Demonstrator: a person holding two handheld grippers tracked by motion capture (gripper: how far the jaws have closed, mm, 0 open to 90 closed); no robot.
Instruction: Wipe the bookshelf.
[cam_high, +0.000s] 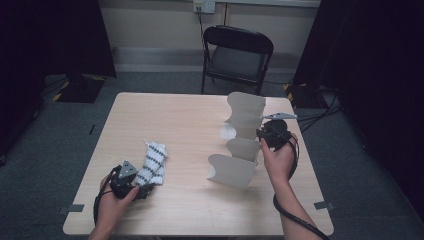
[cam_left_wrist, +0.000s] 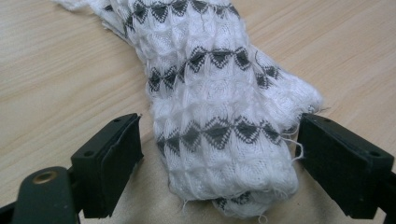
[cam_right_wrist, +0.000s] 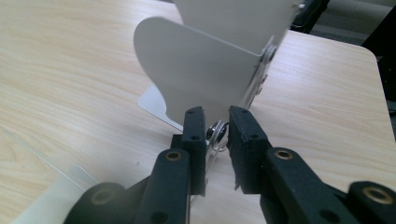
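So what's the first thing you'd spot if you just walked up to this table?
Probably the tall white zigzag rack of curved panels standing on the table's right side, with the right gripper pinching its metal edge. Next, the rolled white cloth with dark diamonds near the front left, lying between the wide-open jaws of the left gripper. A black folding chair waits behind the table.

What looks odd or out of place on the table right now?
Nothing is spilled or broken. The white patterned cloth has frayed threads at its rolled end, and the zigzag white divider stands unevenly, its panels at differing angles.
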